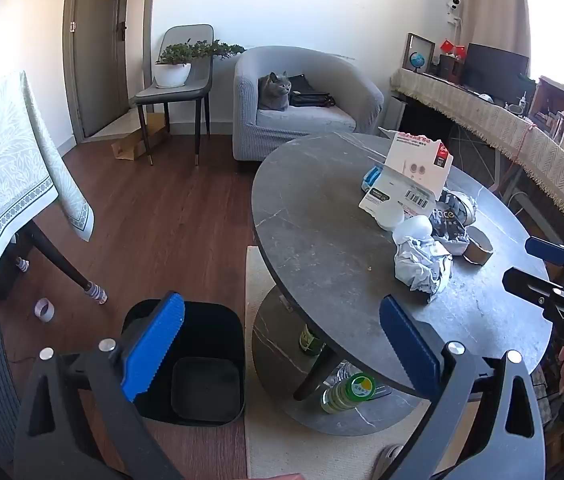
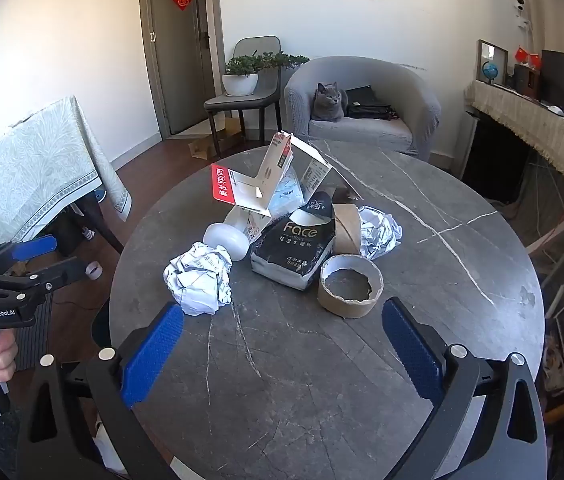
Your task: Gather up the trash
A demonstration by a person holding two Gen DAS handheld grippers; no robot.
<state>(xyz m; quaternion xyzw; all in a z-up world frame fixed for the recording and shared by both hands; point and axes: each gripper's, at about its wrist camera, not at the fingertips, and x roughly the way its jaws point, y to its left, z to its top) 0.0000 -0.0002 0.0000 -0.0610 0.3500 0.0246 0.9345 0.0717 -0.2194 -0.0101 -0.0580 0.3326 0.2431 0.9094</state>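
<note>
Hovering with its blue pads spread wide and nothing between them, the left gripper [image 1: 282, 344] hangs over the near-left edge of the round grey table [image 1: 322, 216], above a black bin [image 1: 202, 360] standing on the wooden floor just beside the table's base. The right gripper [image 2: 282, 344] is likewise wide apart and holds nothing, poised above the table's near side; from the left wrist view it shows at the right edge [image 1: 538, 264].

Just beyond the right gripper lies the trash, bunched near the table's middle: a crumpled paper ball [image 2: 198, 282] to the near left, a short cardboard ring [image 2: 350, 286] to the near right, and a black tissue pack [image 2: 294, 248] between and just behind them. A white round piece [image 2: 226, 240] touches the pack's left side. Farther back are a second cardboard roll [image 2: 347, 229], another crumpled paper wad [image 2: 380, 232] at the right, and an opened white-and-red carton [image 2: 266, 178] propped over the heap.

On the far side, a grey cat [image 2: 328, 102] sits in a grey armchair [image 2: 414, 108].
</note>
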